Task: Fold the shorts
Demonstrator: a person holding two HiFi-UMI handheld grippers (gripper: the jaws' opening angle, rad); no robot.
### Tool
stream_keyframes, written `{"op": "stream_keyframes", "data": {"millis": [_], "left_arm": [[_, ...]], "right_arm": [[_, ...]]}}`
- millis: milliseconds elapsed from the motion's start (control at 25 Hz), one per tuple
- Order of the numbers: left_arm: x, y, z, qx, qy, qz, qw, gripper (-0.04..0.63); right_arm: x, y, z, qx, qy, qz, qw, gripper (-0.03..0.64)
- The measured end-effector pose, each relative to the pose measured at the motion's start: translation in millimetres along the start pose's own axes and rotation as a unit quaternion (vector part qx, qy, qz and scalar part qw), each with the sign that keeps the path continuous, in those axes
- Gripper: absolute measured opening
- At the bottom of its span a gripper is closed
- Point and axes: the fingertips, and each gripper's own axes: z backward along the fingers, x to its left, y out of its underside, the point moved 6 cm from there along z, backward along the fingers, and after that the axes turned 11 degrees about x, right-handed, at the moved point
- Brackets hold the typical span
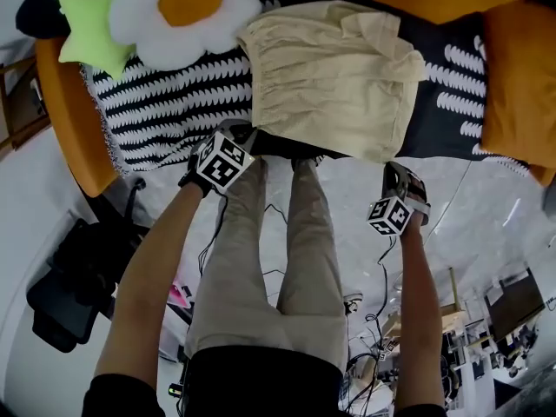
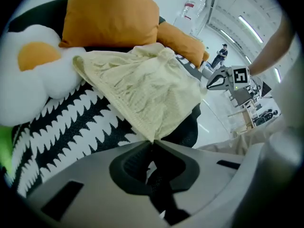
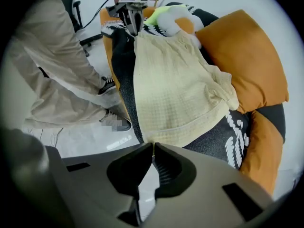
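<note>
Pale yellow shorts (image 1: pixel 326 76) lie flat on a sofa covered by a black-and-white throw (image 1: pixel 165 102). My left gripper (image 1: pixel 245 134) is at their near left corner, and in the left gripper view the jaws (image 2: pixel 153 142) are shut on that corner of the shorts (image 2: pixel 142 89). At the near right corner is my right gripper (image 1: pixel 393 168). In the right gripper view its jaws (image 3: pixel 153 145) are pinched on the hem corner of the shorts (image 3: pixel 175 89). Each gripper shows in the other's view: the left gripper (image 3: pixel 132 18) and the right gripper (image 2: pixel 214 82).
A fried-egg cushion (image 1: pixel 187 11) and a green star cushion (image 1: pixel 91 24) lie at the back left. Orange cushions (image 1: pixel 517 76) flank the shorts on the right and behind. The person's legs (image 1: pixel 278 259) stand against the sofa's front edge. Cables and a black chair base (image 1: pixel 69 294) are on the floor.
</note>
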Motion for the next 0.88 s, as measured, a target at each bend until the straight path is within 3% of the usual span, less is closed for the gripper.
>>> {"op": "stream_keyframes", "data": {"millis": [160,440,680,880], "left_arm": [[-9,9,13,-0.016,0.014,0.01,0.9997,0.025],[-32,25,62,-0.033,0.033,-0.007,0.9989,0.025],[-69,58,76,-0.014,0.076,0.004,0.997,0.025],[-92,69,97,-0.019,0.104,0.021,0.9941,0.025]], "right_arm": [[5,9,10,0.008,-0.021,-0.027,0.999,0.031],[-17,22,53,-0.007,-0.006,-0.051,0.999,0.029],[2,40,86,-0.001,-0.047,-0.001,0.999,0.029],[-10,54,140,-0.021,-0.032,-0.008,0.999,0.029]]}}
